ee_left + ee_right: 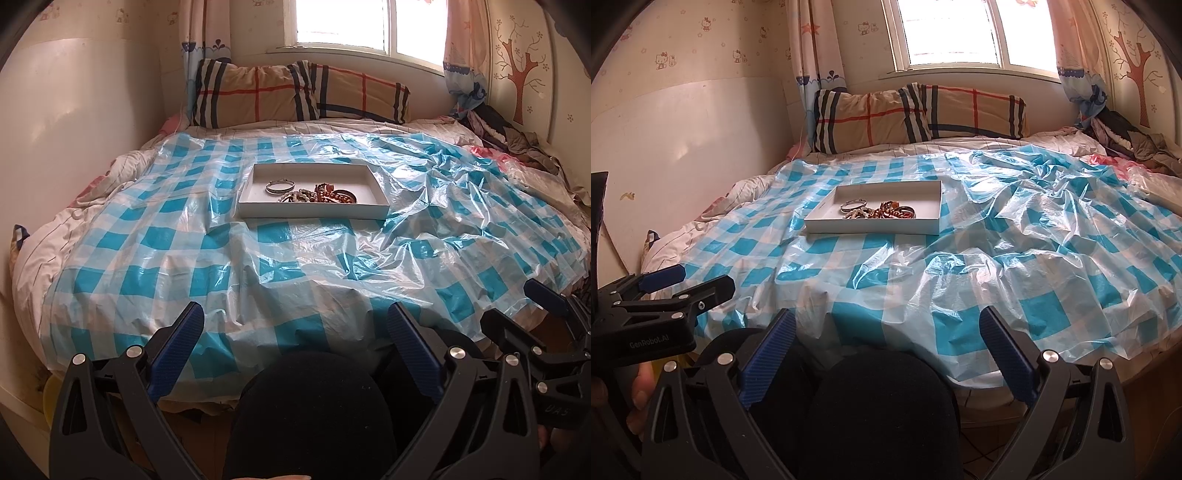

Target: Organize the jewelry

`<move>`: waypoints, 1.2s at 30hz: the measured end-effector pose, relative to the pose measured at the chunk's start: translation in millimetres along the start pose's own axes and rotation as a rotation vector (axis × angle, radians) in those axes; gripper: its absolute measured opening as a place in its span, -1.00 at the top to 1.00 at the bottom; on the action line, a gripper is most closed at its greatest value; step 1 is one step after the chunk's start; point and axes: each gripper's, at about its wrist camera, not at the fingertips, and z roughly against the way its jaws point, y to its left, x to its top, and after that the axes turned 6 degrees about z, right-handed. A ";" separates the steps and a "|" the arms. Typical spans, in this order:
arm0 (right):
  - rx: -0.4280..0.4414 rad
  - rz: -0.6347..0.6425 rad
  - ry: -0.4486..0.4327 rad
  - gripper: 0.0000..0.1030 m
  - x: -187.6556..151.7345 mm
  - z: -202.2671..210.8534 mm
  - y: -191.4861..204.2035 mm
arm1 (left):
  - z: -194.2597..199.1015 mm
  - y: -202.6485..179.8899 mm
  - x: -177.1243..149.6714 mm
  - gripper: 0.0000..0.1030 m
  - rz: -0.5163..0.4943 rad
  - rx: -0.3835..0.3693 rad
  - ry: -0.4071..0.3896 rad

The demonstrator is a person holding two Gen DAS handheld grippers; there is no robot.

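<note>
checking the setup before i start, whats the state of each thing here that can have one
left gripper: open, empty, near the bed's front edge
right gripper: open, empty, near the bed's front edge
shallow white cardboard tray: lidless, flat on the sheet
silver metal bangle: inside the tray, lying apart at the left
heap of beaded bracelets: inside the tray, piled together, unsorted
blue-and-white checked plastic sheet: spread over the bed, wrinkled

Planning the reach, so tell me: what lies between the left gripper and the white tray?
Only rumpled blue-checked plastic sheet separates the left gripper from the white tray; the left wrist view shows it.
</note>
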 end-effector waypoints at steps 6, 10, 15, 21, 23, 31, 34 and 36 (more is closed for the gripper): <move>0.002 -0.003 -0.004 -0.85 -0.8 1.0 0.6 | -2.3 -0.2 -2.4 -0.85 0.017 -0.005 0.013; 0.002 -0.002 -0.005 -0.85 -0.5 1.9 0.4 | -1.9 -0.3 -2.2 -0.85 0.012 -0.004 0.013; 0.002 -0.003 -0.005 -0.85 0.6 3.0 0.1 | -2.5 0.4 -1.7 -0.85 0.012 -0.004 0.015; 0.004 -0.001 -0.002 -0.85 0.4 3.2 1.3 | -3.4 5.0 -1.8 -0.85 0.037 -0.033 0.020; 0.005 -0.001 0.002 -0.85 1.8 2.1 1.8 | -1.8 8.7 -1.9 -0.85 0.053 -0.049 0.006; -0.001 0.000 0.000 -0.85 3.6 -0.1 1.9 | -5.9 6.2 -0.7 -0.85 0.014 0.014 0.006; -0.009 -0.004 -0.007 -0.85 5.7 2.8 -1.2 | -14.9 4.6 -4.6 -0.85 0.009 -0.012 0.049; -0.016 -0.004 -0.010 -0.85 5.9 4.5 -1.2 | -17.9 4.4 -7.8 -0.85 0.015 -0.014 0.058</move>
